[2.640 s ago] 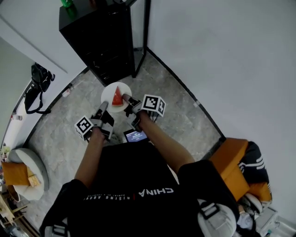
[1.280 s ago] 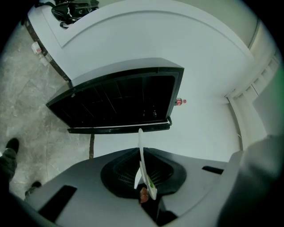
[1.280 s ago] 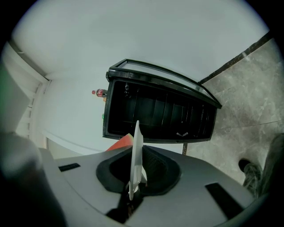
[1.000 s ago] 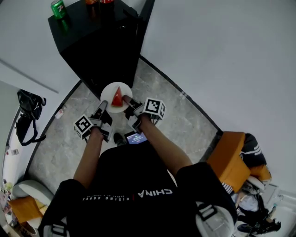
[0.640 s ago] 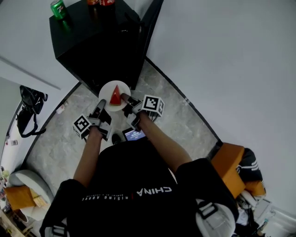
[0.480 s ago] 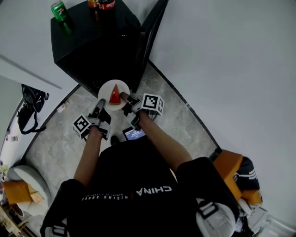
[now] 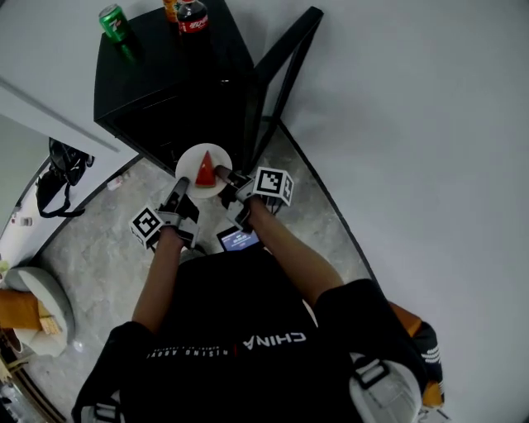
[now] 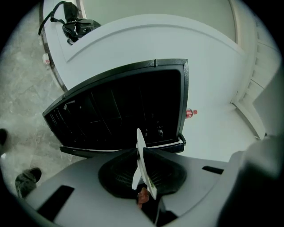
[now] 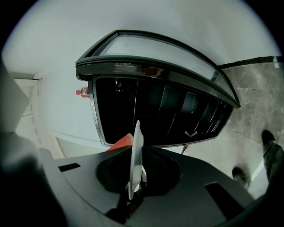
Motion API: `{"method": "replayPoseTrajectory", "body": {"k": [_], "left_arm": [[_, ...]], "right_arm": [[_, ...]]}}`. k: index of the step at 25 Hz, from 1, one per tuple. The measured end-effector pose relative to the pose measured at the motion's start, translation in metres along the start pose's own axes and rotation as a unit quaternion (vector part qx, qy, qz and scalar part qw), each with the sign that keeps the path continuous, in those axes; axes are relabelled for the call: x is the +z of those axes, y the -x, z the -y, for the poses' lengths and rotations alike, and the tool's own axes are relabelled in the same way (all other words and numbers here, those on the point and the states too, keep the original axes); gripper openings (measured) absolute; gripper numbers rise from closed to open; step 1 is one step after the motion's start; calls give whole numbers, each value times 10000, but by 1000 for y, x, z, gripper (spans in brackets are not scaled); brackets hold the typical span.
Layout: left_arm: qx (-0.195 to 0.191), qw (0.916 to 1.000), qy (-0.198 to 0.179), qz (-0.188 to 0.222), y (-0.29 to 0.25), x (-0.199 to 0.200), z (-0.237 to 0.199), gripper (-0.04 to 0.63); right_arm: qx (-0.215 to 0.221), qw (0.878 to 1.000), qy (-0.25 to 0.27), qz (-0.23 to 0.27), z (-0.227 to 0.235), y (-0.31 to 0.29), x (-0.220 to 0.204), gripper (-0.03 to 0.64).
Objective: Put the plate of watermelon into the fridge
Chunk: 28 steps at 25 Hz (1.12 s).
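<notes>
A: From the head view, what does each tool have?

B: The left gripper (image 7: 181, 187) and the right gripper (image 7: 221, 174) each pinch an opposite edge of the white plate (image 7: 189, 163), which hangs between them. The watermelon wedge (image 7: 205, 170) sits on the plate, nearer the right gripper's tips. Just ahead of both tools stands the black fridge (image 7: 169, 95), its door (image 7: 285, 70) swung open beyond the right gripper. A green can (image 7: 114, 22) and a cola bottle (image 7: 190, 14) stand on top of it.

A: And the left gripper view?

B: Its jaws are clamped on the plate (image 8: 140, 155) rim, seen edge-on and running straight out from them. A bit of red shows low down beside the plate. The fridge's (image 8: 120, 111) dark open interior lies directly ahead, apart from the plate.

A: The right gripper view?

B: The same: jaws closed on the plate (image 9: 136, 153) edge, with the watermelon wedge (image 9: 120, 142) just on the far side of the rim. The open fridge (image 9: 164, 111) faces the tool.
</notes>
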<state>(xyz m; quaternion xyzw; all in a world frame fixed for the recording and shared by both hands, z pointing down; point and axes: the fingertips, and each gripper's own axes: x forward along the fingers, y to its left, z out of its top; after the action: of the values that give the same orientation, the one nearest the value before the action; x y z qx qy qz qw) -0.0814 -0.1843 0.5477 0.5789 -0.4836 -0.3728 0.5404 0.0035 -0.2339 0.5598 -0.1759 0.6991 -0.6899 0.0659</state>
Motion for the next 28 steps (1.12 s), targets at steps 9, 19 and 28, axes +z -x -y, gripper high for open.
{"method": "replayPoseTrajectory", "body": {"k": [9, 19, 28], "left_arm": [[108, 9984, 553, 77, 9, 29, -15, 32], [334, 9976, 589, 129, 5, 50, -18, 25], [431, 9970, 587, 248, -2, 59, -22, 25]], "right_arm": [[-17, 9999, 124, -67, -5, -30, -11, 34], [-335, 9986, 329, 223, -9, -45, -8, 35], [-478, 9978, 442, 113, -9, -44, -12, 35]]}}
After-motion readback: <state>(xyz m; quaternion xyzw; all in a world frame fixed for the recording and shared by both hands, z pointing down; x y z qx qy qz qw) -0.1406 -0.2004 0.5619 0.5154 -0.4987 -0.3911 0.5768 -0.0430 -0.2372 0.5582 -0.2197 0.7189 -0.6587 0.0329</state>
